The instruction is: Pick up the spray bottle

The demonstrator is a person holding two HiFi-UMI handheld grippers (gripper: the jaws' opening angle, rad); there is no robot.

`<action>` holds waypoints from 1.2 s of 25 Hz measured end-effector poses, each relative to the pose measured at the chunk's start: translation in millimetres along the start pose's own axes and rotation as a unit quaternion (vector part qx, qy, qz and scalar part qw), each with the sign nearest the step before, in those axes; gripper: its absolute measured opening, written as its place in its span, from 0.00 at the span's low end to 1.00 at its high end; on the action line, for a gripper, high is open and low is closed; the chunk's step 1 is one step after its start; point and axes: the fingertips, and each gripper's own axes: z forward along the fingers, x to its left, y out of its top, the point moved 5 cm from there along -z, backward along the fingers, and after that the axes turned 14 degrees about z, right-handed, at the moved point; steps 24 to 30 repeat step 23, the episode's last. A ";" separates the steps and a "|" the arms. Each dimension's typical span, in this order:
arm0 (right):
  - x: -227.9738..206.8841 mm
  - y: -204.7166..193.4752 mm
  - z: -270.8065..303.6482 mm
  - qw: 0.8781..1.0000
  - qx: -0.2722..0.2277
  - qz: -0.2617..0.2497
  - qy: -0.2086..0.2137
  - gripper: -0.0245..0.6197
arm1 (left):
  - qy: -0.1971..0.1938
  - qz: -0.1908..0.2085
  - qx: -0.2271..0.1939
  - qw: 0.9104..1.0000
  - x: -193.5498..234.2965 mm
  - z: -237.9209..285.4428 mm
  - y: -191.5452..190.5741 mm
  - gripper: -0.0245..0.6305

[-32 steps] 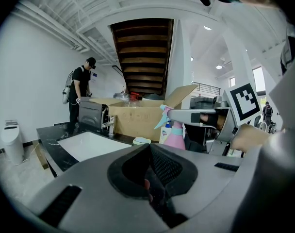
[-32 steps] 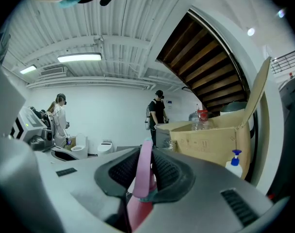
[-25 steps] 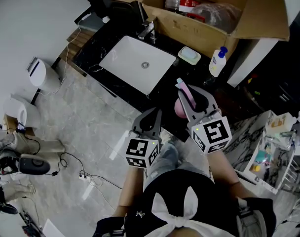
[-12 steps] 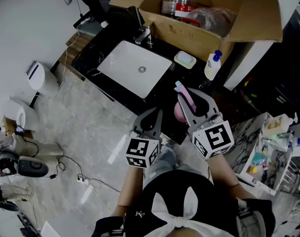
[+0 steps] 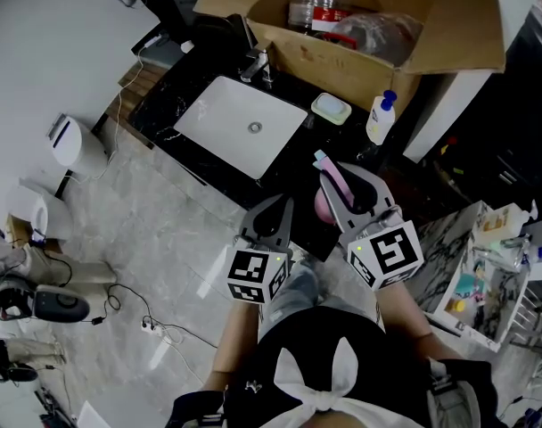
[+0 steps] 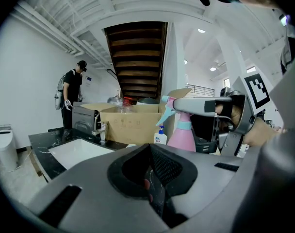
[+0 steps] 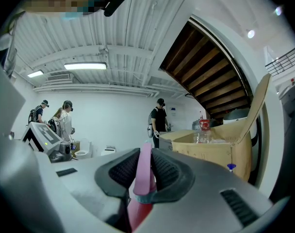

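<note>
The pink spray bottle (image 5: 324, 201) with its pale blue nozzle hangs above the front edge of the black counter (image 5: 164, 96). My right gripper (image 5: 342, 182) is shut on its pink neck, which stands between the ribbed pads in the right gripper view (image 7: 143, 174). From the left gripper view the bottle (image 6: 183, 134) shows upright, with the right gripper (image 6: 226, 115) clamped across its top. To the left of the bottle, my left gripper (image 5: 274, 212) is shut and holds nothing, its jaws pressed together (image 6: 150, 165).
A white sink (image 5: 244, 123) with a faucet (image 5: 258, 63) is set in the counter. Behind it stand an open cardboard box (image 5: 360, 56), a soap dish (image 5: 332, 108) and a white pump bottle (image 5: 379, 116). A cluttered shelf (image 5: 494, 257) stands at the right. People stand far back (image 7: 159, 120).
Both grippers have lifted a little, the right one still holding the spray bottle. The head view has drifted slightly over the counter.
</note>
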 end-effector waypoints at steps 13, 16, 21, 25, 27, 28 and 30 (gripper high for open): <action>-1.4 -2.8 -0.5 1.000 0.007 0.003 -0.005 0.17 | -0.005 0.005 -0.004 1.000 -2.7 1.0 4.7 0.08; -1.6 -3.5 -0.6 1.000 0.009 0.004 -0.010 0.17 | -0.007 0.006 -0.005 1.000 -3.1 1.5 5.8 0.08; -1.1 -4.8 0.9 1.000 0.011 0.003 -0.009 0.17 | -0.009 0.007 -0.004 1.000 -3.3 1.7 5.1 0.08; -0.4 -5.2 2.0 1.000 0.011 0.002 -0.008 0.17 | -0.009 0.007 -0.003 1.000 -2.7 1.5 4.3 0.08; -0.4 -5.2 2.0 1.000 0.011 0.002 -0.008 0.17 | -0.009 0.007 -0.003 1.000 -2.7 1.5 4.3 0.08; -0.4 -5.2 2.0 1.000 0.011 0.002 -0.008 0.17 | -0.009 0.007 -0.003 1.000 -2.7 1.5 4.3 0.08; -0.4 -5.2 2.0 1.000 0.011 0.002 -0.008 0.17 | -0.009 0.007 -0.003 1.000 -2.7 1.5 4.3 0.08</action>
